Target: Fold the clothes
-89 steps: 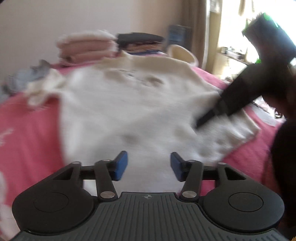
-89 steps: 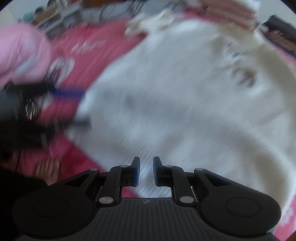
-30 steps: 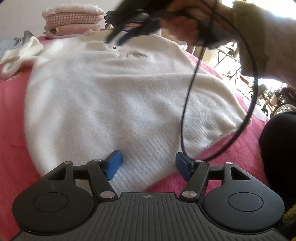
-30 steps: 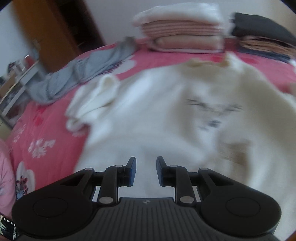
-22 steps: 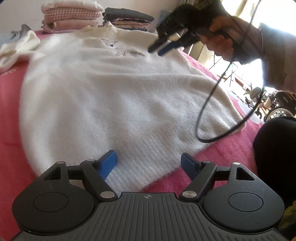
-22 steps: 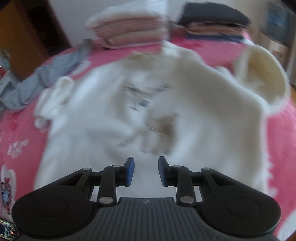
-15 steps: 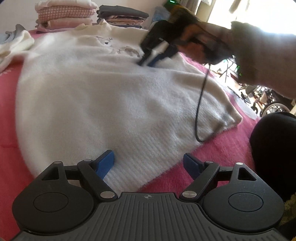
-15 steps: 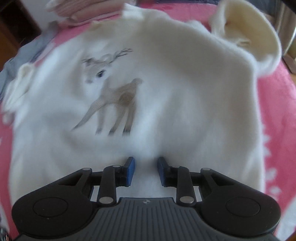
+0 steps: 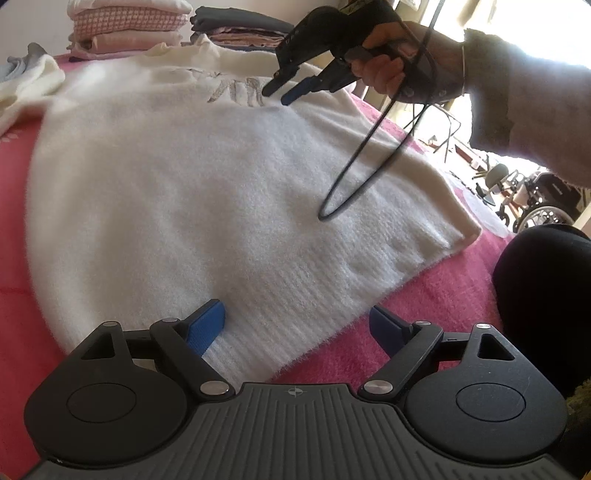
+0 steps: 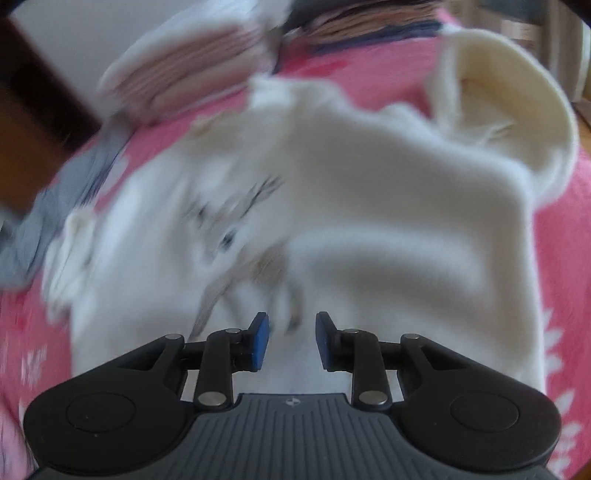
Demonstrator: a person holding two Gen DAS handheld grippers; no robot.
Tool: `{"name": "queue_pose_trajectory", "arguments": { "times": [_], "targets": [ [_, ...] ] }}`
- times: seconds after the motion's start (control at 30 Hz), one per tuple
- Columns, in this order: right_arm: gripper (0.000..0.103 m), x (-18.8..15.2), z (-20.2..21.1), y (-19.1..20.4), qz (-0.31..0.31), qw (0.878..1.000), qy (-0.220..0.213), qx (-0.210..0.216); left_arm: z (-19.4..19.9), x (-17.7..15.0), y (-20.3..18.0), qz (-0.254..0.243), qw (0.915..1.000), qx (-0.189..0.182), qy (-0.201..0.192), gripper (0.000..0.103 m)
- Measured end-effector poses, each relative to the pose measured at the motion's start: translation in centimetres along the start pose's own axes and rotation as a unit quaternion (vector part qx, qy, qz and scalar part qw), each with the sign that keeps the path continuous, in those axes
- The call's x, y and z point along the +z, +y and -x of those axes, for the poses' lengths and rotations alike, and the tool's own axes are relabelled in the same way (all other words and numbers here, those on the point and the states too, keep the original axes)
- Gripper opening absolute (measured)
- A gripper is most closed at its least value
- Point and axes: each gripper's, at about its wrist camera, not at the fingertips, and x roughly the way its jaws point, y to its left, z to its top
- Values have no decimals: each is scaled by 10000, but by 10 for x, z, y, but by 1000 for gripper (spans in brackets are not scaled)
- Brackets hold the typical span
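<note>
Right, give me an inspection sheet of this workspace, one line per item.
Surface: pink bedspread, floral print at its edges.
Job's things: white sweater spread flat, deer motif up; one sleeve curled open.
Clutter: folded stacks behind; grey garment beside the sweater.
Grippers: left gripper open at the hem, jaws just been widening, nothing pinched; right gripper slightly open above the chest, holding nothing.
Cables: black cable looping from the right hand.
Surroundings: wheelchairs by a bright window.

White fluffy sweater [image 9: 207, 192] with a grey-brown deer print [image 10: 240, 240] lies on a pink blanket [image 9: 424, 306] patterned with white flowers. Both grippers are black with blue pads [image 9: 205, 326]. Stack [image 9: 125, 26]: white, pink-and-white check, plain pink. Dark pile [image 9: 236, 26] beside it. Grey garment [image 10: 55, 206], black cable [image 9: 369, 147], grey sleeve [image 9: 528, 107]
</note>
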Motion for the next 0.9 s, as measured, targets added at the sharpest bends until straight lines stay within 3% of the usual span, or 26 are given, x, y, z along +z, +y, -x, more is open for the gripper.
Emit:
{"name": "queue_pose_trajectory", "arguments": {
  "times": [0.07,0.13,0.23,0.37,0.47,0.53,0.67,0.73,0.9],
  "targets": [
    [30,3,-6,1,173,9991,-108,-362,1,1,1,23,10000,-23,-1,87],
    [29,13,-11,-13,-70,9976,-239,-639,1,1,2,52,10000,-43,-2,87],
    [29,15,21,-31,-578,9971,-419,-275,2,2,4,111,9999,-64,-10,87],
    [30,-5,54,-40,-384,9983,-65,-434,2,2,5,40,9999,-99,42,87],
    [30,-19,44,-51,-203,9957,308,-844,2,3,5,-29,9999,-129,70,87],
    [26,-22,25,-64,-6,9904,286,-1354,2,3,5,-65,9999,-130,85,87],
    [19,-5,16,-91,-673,9910,-119,-1149,2,3,3,-172,9997,-119,128,87],
    [15,0,17,-90,-626,9901,-240,-1231,2,4,3,-218,9996,-118,151,87],
    [21,-6,39,-83,-769,9912,-237,-1047,2,4,4,-223,9995,-129,166,87]
  ]
}}
